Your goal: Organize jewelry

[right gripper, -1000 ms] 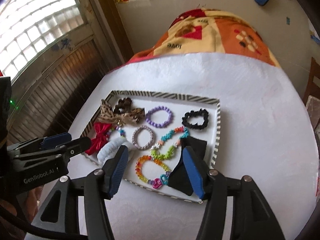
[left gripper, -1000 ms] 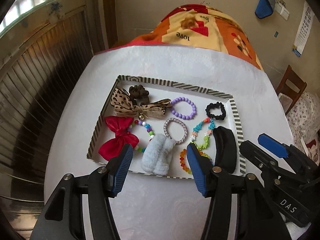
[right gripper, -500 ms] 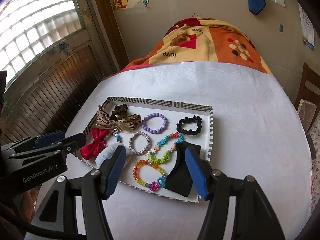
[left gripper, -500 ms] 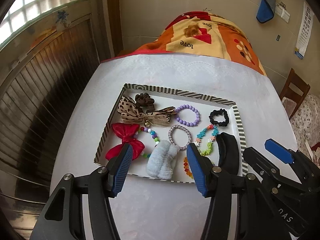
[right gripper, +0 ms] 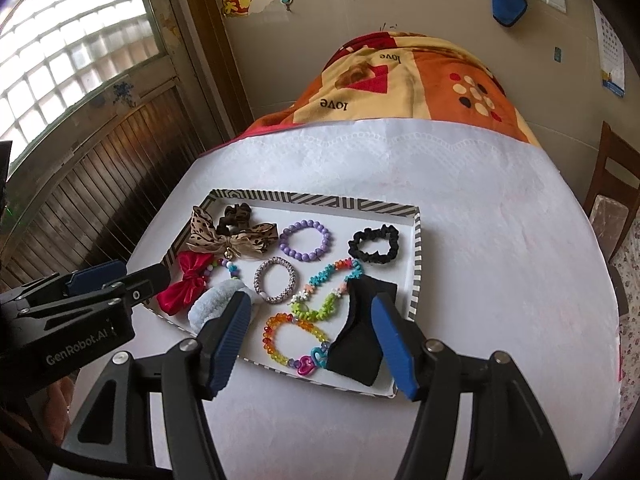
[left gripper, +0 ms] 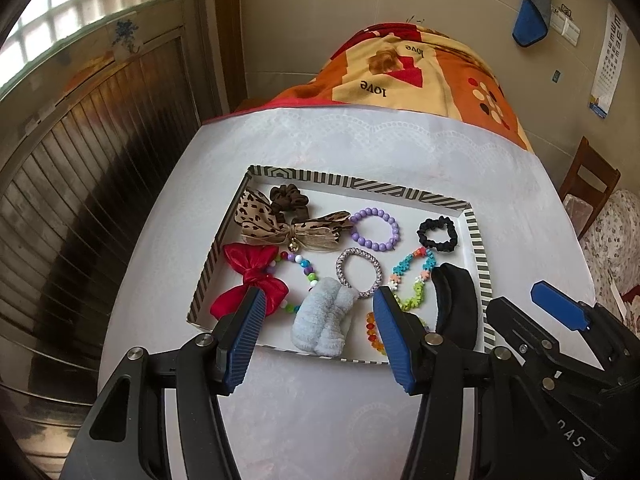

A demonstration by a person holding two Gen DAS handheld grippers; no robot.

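A table under a white lace-edged cloth [right gripper: 480, 240] carries a striped-rim tray [left gripper: 360, 184] near its front edge. Jewelry lies inside the tray: purple bead bracelet [right gripper: 306, 240], black scrunchie [right gripper: 374, 245], red bow [left gripper: 250, 280], leopard bow [left gripper: 280, 226]. An orange patterned blanket [right gripper: 400, 80] lies beyond the table. Wood-slat panelling [left gripper: 80, 200] and a glass-block window [right gripper: 68, 40] stand at left; a wooden chair [left gripper: 588, 184] at right. The left gripper [left gripper: 316, 338] and right gripper [right gripper: 310, 340] hover at the tray's near edge, both released, nothing between their fingers.

Left gripper [left gripper: 318, 330] and right gripper [right gripper: 312, 334] apparently empty, fingers apart.
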